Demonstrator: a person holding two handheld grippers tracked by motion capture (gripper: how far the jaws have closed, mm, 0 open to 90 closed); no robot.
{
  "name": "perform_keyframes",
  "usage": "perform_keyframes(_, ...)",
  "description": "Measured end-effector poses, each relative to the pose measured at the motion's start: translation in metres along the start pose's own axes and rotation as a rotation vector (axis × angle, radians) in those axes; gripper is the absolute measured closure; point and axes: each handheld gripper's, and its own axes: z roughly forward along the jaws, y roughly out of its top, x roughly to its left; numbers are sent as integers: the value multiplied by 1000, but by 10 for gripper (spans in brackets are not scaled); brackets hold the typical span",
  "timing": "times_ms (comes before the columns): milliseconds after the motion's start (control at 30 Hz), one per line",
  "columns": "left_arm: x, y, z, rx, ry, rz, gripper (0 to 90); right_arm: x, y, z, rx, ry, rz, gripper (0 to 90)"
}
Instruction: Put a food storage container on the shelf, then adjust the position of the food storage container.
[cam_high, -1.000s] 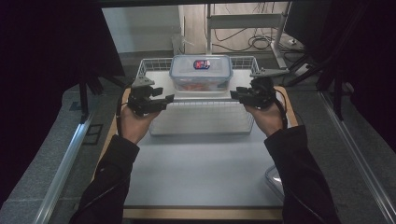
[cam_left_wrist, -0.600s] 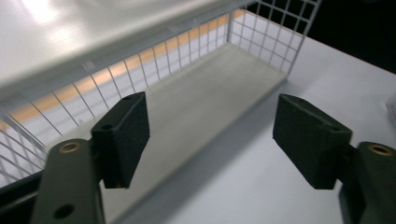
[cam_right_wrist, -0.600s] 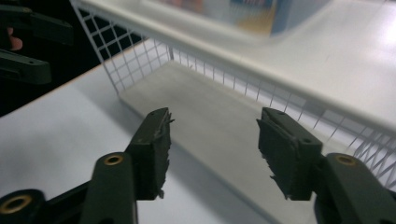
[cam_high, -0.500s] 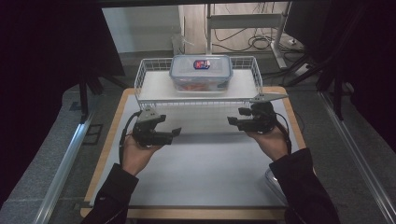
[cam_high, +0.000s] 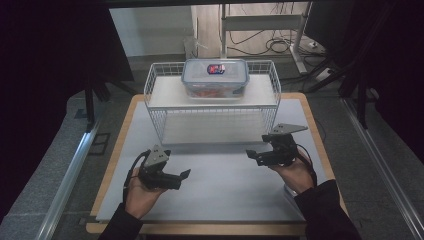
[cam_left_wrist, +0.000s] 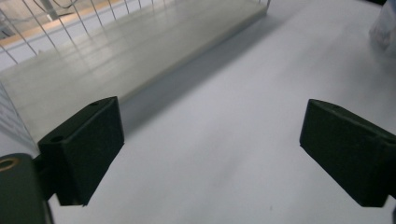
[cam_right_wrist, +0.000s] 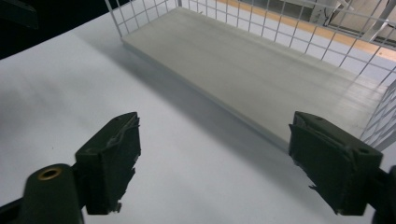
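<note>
Two empty claws, left claw (cam_high: 186, 173), right claw (cam_high: 250, 153), lidded box (cam_high: 215, 79) well beyond

My sleeves (cam_high: 325, 212) run off the bottom edge in the high view, so nothing past the forearms shows. The box (cam_high: 215, 78) on the rack (cam_high: 155, 87) has a label (cam_high: 216, 69) too small to read, and its contents are just a reddish blur through the plastic. In the left gripper view, a pale thing (cam_left_wrist: 384, 25) at the top right is cut by the edge and out of focus; can't tell what it is. My right hand covers a grey object (cam_high: 290, 191) on the table (cam_high: 220, 185); can't identify it. The dark surroundings beyond the table are too dim to read.
</note>
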Motion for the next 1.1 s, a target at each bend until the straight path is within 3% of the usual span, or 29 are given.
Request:
perform_keyframes(200, -7, -20, 3, 2, -14, -7, 47, 9, -16, 2, 11, 8, -9, 116)
perform_keyframes(333, -12, -32, 9, 51, 43, 33, 38, 12, -30, 5, 38, 17, 0, 93)
perform_keyframes(400, -14, -35, 9, 60, 48, 32, 38, 13, -37, 6, 50, 27, 0, 78)
perform_keyframes(600, -16, -42, 8, 80, 58, 41, 38, 20, -53, 8, 85, 45, -27, 42)
perform_keyframes(767, -16, -41, 7, 57, 65, 30, 40, 21, -59, 9, 117, 51, -15, 35)
perform_keyframes(867, -15, -41, 7, 58, 61, 26, 43, 20, -59, 5, 125, 36, -7, 125)
perform_keyframes(967, -15, -42, 7, 60, 52, 26, 49, 18, -60, -5, 134, 34, -5, 340)
perform_keyframes(1100, -17, -41, 6, 54, 39, 29, 54, 18, -65, -18, 146, 30, -21, 561)
